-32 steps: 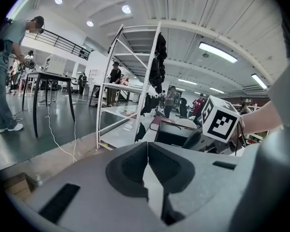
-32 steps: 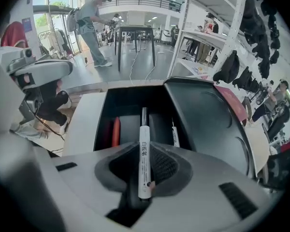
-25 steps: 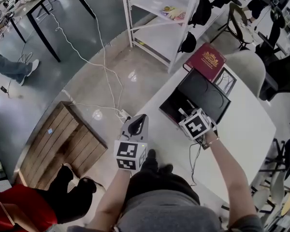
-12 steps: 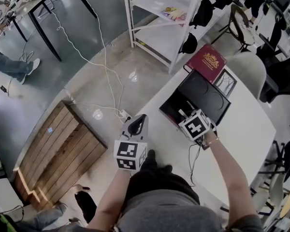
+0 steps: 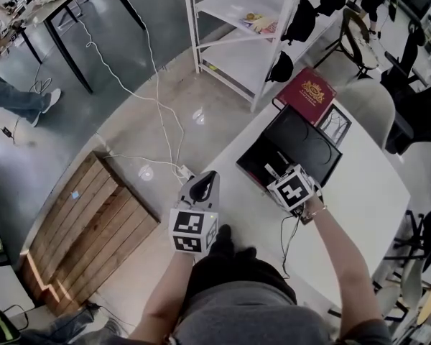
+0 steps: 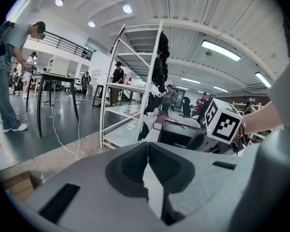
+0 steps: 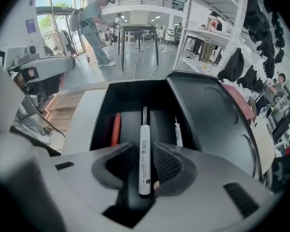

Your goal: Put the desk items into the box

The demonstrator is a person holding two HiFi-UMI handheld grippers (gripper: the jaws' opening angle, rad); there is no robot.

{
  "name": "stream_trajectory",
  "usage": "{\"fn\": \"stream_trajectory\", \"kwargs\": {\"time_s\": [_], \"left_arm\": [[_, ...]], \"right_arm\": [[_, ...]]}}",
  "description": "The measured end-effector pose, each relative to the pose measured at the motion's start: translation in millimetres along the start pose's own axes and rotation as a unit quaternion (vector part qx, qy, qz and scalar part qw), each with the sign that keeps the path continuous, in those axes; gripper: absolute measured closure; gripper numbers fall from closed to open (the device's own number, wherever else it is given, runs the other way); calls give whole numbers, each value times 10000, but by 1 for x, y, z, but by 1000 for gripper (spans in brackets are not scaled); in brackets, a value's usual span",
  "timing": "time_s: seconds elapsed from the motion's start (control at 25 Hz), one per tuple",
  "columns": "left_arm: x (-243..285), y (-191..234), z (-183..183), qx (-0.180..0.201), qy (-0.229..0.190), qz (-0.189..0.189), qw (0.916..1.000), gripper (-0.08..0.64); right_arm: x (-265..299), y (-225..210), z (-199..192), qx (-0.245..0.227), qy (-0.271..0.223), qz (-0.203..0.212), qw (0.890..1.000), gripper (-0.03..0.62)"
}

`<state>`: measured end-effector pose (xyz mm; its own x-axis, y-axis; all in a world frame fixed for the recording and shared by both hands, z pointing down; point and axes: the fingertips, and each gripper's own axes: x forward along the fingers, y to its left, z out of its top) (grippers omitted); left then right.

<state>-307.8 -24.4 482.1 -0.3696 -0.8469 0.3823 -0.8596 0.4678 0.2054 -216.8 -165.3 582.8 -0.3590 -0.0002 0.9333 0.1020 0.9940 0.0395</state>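
Observation:
A black box [image 5: 302, 146] lies open on the white table [image 5: 366, 192], lid tipped back. My right gripper [image 7: 145, 166] hovers over its near end [image 7: 135, 88]. A white marker [image 7: 144, 149] with a black tip lies lengthwise between the jaws, which are opening, with a thin gap on each side. Inside the box lie a red pen [image 7: 116, 128] and another white pen [image 7: 178, 132]. The left gripper [image 6: 147, 146] is shut on nothing and sits off the table's left edge, over the floor [image 5: 210, 177]. From there it looks toward the box [image 6: 176, 134].
A dark red book [image 5: 305, 90] and a framed picture [image 5: 335, 123] lie beyond the box. A thin cable [image 5: 287, 239] trails on the table near my right wrist. A white shelf rack [image 5: 237, 27], a wooden crate [image 5: 93, 221] and loose floor cables [image 5: 158, 113] are to the left.
A person in red and black at the lower left has moved out of view. Both grippers stay almost where they were.

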Motion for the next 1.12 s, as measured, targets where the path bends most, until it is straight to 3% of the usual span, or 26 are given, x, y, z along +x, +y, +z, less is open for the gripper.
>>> {"fn": "stream_trajectory", "kwargs": {"time_s": [0.28,0.52,0.8,1.12], "left_arm": [[0,-5,3,60,-13,-64,10000,552],[2,-15,3,147,-30,-184,9997,552],[6,-33,6,286,-30,-395,9988,552],[6,-61,6,369,1,-696,9969,552]], "right_arm": [[-27,-1,14,-37,-474,-176,9987,482],[-58,-3,18,286,-1037,-266,9938,505],[-94,-4,14,726,-1631,-320,9834,503],[-136,-8,-12,1324,-2245,-550,9639,517]]}}
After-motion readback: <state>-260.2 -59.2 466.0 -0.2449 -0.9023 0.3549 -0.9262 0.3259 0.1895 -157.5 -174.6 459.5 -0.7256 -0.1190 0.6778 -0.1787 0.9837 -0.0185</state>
